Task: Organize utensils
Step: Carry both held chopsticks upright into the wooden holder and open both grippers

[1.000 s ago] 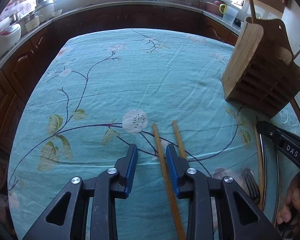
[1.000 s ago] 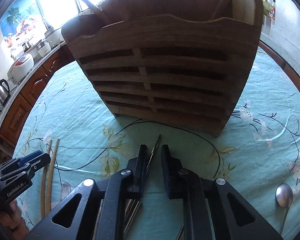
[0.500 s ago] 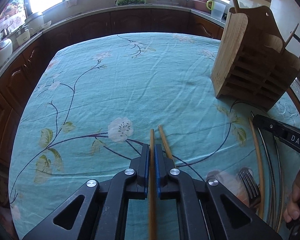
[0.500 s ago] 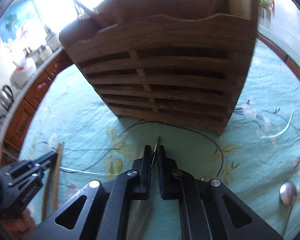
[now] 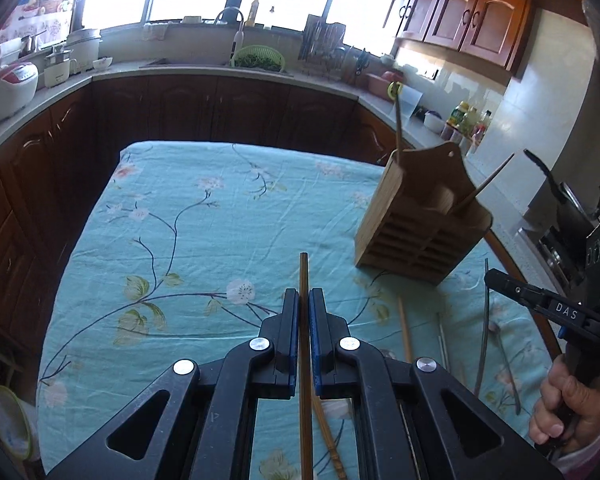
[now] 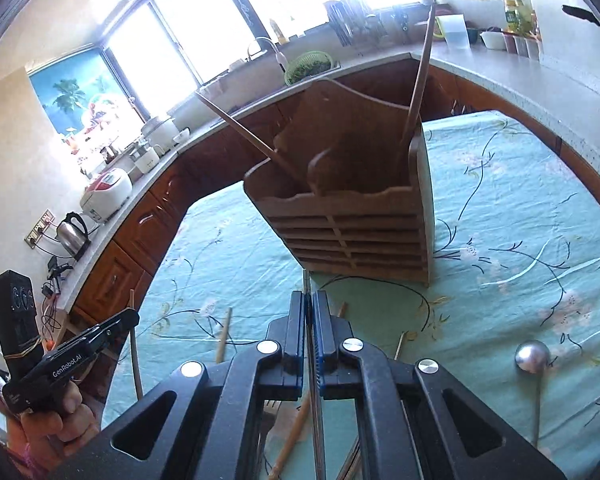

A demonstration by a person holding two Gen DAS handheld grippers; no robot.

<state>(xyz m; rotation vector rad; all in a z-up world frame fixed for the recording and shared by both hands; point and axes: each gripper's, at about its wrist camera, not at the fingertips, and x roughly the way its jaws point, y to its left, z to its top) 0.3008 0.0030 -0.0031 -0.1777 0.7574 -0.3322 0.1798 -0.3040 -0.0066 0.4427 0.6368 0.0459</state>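
My left gripper (image 5: 303, 308) is clamped on a wooden chopstick (image 5: 303, 280), my right gripper (image 6: 308, 312) on a thin metal chopstick (image 6: 307, 280), both lifted off the tablecloth (image 5: 204, 240) short of the wooden holder (image 6: 352, 208). Both look light and stiff; the metal one looks slick, likely to pivot. Pinched low along the shaft, so tips may swing.

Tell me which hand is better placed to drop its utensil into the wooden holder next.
Probably the right. Its gripper holds a thin metal utensil just in front of the wooden holder. The left gripper grips a wooden chopstick, with the holder farther off to its right.
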